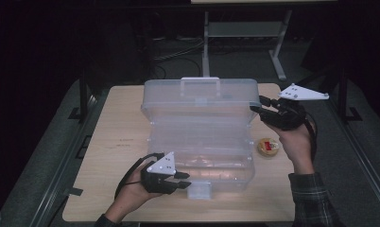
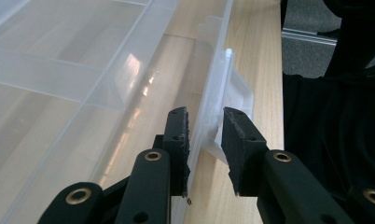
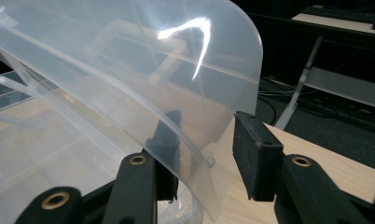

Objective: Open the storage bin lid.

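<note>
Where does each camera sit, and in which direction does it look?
High view: above the person's side, looking forward and down on the table; both hands show, left gripper, right gripper.
Left gripper view: rides the left gripper, looking along the box's front wall; its jaws straddle it.
Right gripper view: rides the right gripper, looking at the raised lid.
All share the clear box.
</note>
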A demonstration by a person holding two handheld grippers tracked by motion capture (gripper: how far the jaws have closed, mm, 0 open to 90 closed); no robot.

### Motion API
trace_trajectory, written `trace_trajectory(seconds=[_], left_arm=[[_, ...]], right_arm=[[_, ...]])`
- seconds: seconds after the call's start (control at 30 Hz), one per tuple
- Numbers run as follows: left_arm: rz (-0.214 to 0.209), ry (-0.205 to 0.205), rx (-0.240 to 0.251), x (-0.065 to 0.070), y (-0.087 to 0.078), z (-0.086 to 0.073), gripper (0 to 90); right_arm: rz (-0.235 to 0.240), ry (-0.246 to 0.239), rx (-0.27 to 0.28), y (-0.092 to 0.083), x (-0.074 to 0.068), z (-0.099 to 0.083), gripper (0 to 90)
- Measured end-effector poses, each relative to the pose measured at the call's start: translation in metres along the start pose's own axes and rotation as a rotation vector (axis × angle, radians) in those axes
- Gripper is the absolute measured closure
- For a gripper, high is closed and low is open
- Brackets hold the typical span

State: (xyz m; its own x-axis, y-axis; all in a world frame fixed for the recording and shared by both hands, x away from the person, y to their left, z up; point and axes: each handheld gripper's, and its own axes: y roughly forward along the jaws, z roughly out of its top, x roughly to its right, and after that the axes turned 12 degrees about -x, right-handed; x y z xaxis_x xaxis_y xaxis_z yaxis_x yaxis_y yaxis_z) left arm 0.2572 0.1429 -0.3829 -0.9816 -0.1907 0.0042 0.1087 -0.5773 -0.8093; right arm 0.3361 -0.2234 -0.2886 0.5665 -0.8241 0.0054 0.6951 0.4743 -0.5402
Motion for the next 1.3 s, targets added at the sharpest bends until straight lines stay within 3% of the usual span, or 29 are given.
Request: trace_trajectory(seconds=[0.63,1.3], left_arm=[[-0.005,0.002,0.004,-0.001,0.0,-0.001,71.3],[-0.014,-0.005,0.009,0.0,0.0,-0.001,71.6]], right_arm=[[-0.086,0.022,0.018,0.012,0.003,0.01,69.4],[-0.11,0.072,0.013,0.026,0.011,0.02,72.4]])
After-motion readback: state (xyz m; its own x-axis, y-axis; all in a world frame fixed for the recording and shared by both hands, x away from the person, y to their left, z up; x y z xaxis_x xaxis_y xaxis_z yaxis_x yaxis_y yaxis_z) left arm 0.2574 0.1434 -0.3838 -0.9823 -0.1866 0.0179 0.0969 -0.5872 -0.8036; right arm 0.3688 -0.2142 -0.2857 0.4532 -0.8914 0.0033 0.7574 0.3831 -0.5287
